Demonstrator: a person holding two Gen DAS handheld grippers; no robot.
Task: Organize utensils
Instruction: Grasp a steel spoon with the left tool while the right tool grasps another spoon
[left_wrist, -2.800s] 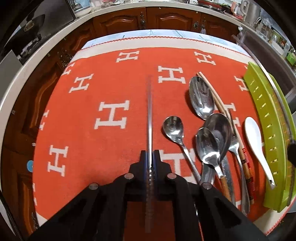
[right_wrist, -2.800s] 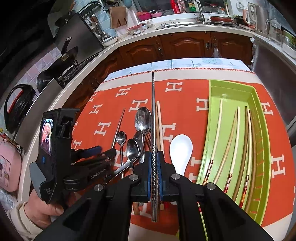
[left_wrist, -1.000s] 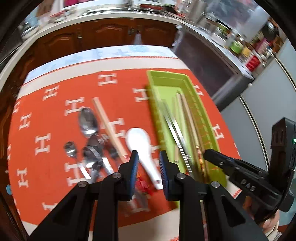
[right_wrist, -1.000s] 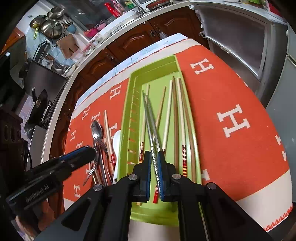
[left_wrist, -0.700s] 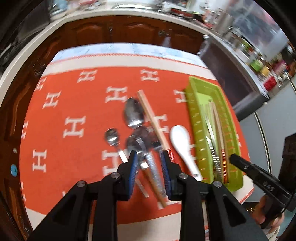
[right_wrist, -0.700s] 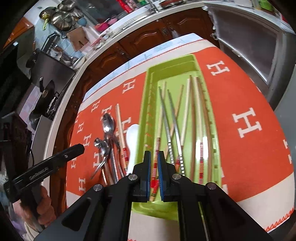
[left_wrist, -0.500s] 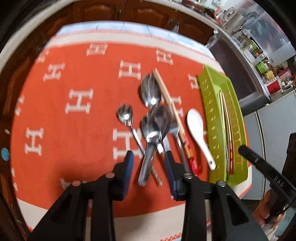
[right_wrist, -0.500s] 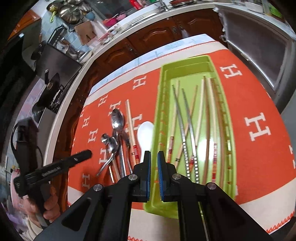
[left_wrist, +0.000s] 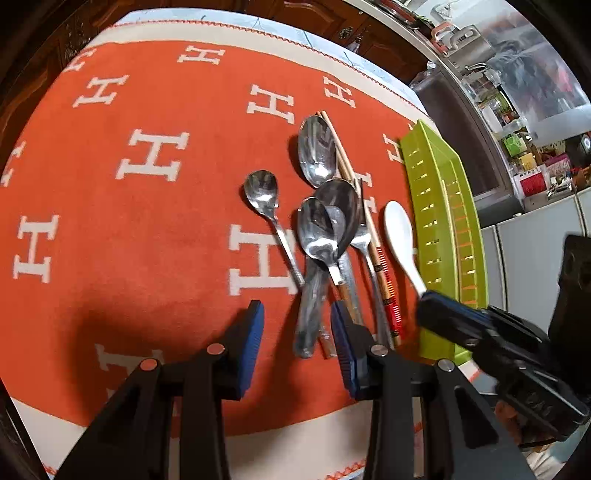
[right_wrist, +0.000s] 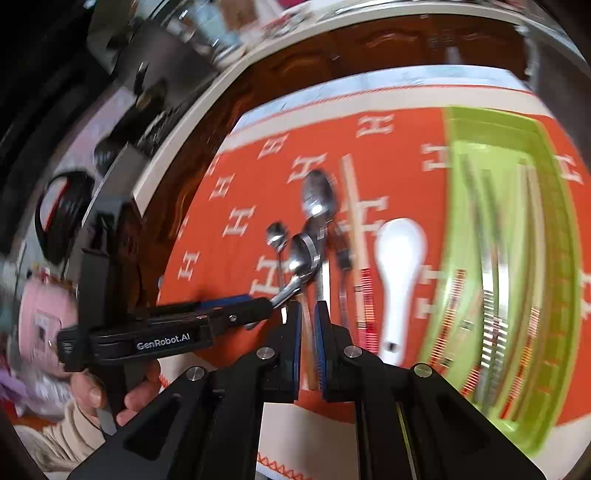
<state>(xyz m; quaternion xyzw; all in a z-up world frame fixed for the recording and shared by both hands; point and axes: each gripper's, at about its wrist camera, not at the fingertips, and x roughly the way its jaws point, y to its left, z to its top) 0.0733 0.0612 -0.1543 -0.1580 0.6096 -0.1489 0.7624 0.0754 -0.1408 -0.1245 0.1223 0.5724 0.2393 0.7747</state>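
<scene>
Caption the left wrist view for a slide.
Open left gripper hovers above piled metal spoons on the orange cloth, green tray alongside.
</scene>
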